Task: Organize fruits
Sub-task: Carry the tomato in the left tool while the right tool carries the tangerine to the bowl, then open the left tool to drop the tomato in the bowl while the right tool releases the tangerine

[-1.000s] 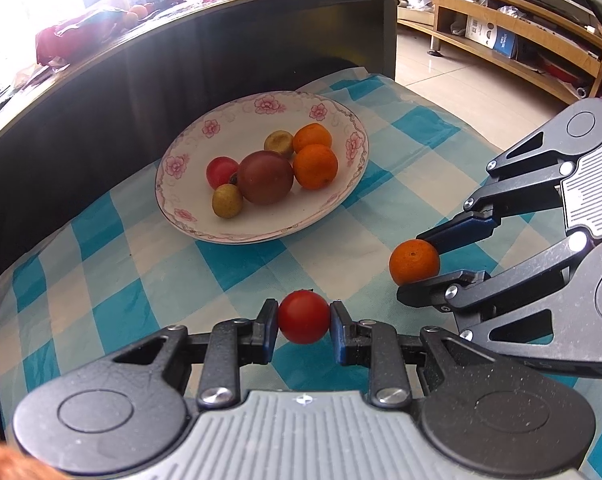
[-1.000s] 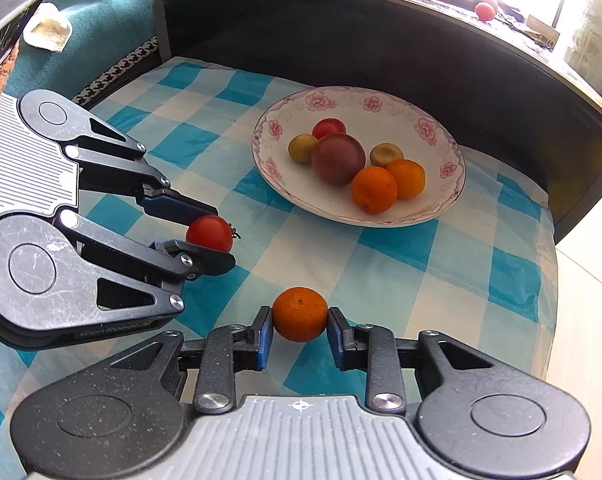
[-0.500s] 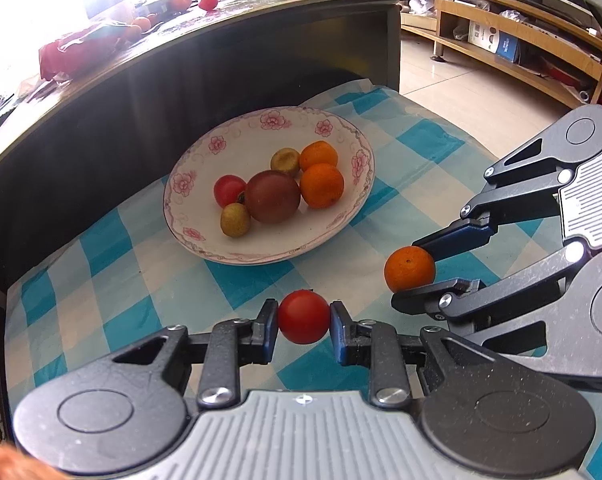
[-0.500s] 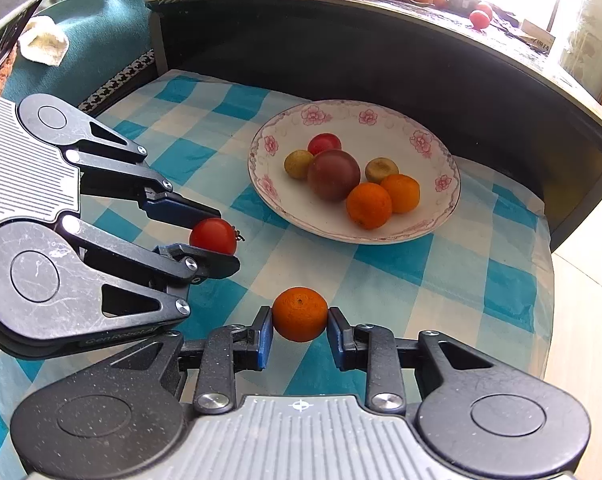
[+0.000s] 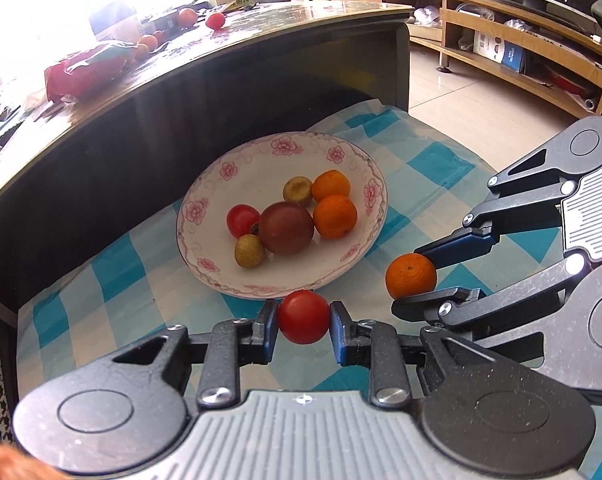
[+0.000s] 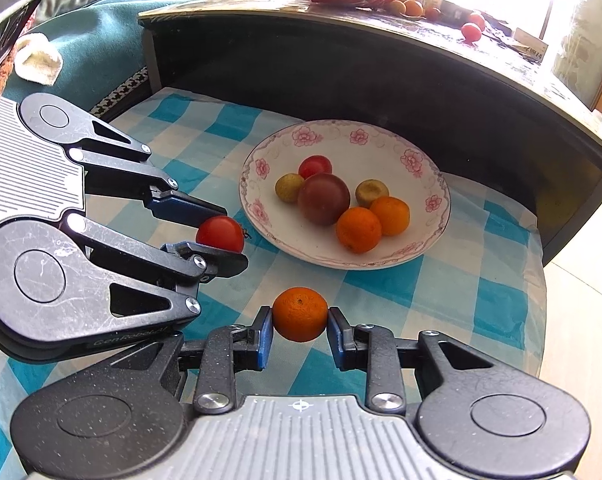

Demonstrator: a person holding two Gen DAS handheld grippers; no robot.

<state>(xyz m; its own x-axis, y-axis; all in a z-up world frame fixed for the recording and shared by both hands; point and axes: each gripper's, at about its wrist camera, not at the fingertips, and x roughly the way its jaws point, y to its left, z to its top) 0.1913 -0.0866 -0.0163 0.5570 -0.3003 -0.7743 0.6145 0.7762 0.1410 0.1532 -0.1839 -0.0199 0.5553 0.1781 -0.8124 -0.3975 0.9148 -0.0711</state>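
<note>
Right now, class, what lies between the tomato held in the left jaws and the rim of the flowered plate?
Nothing but bare checked cloth. The right wrist view shows the tomato apart from the plate, a short strip of cloth between them.

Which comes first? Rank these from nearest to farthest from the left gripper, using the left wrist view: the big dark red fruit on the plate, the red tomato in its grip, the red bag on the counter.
1. red tomato, clamped in the left gripper.
2. big dark red fruit, middle of the plate.
3. red bag, on the counter behind, upper left.
</note>
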